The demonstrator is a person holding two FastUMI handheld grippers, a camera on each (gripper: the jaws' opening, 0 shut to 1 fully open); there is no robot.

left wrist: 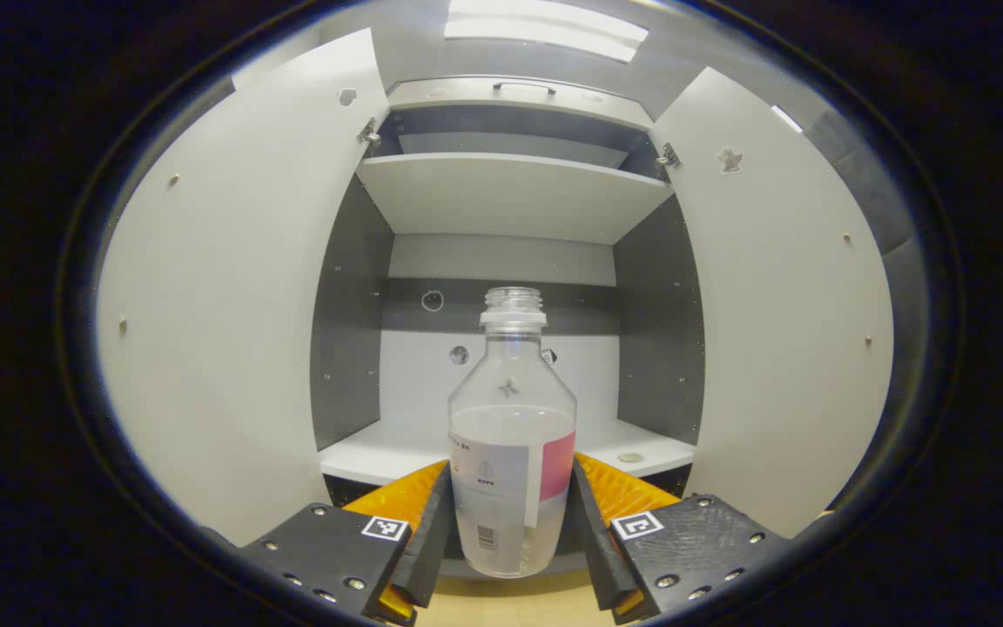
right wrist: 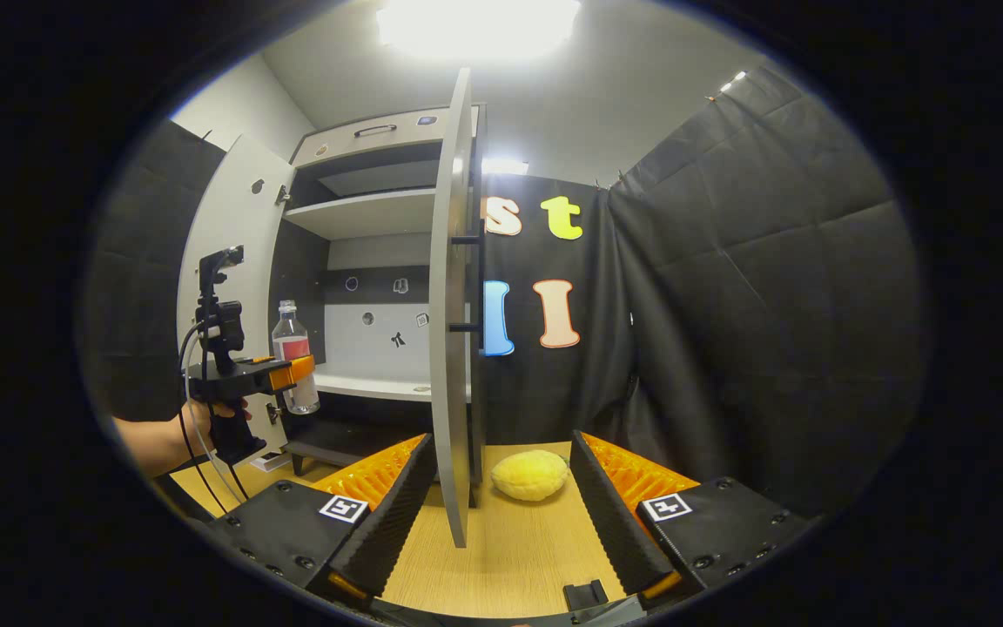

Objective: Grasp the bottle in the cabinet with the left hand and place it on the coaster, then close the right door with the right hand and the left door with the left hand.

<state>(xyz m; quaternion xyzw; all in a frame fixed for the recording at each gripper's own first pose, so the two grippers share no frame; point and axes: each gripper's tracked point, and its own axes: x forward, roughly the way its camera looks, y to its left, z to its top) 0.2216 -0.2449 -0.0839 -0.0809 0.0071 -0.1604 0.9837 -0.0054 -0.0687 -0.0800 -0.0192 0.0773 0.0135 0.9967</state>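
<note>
A clear, uncapped bottle (left wrist: 512, 435) with a white and pink label, about half full, stands upright between my left gripper's fingers. My left gripper (left wrist: 512, 475) is shut on it, just in front of the open cabinet's lower shelf (left wrist: 380, 453). In the right gripper view a hand (right wrist: 205, 427) holds the left gripper (right wrist: 297, 373) with the bottle (right wrist: 291, 348) by the cabinet's left side. My right gripper (right wrist: 501, 444) is open above the table. The right door (right wrist: 454, 305) stands edge-on just beyond its fingers.
Both doors are wide open: left door (left wrist: 232, 287), right door (left wrist: 780, 305). An upper shelf (left wrist: 510, 192) crosses the cabinet. A yellow rounded object (right wrist: 529, 475) lies on the wooden table (right wrist: 510, 557) past the right door. Black cloth walls the booth on the right.
</note>
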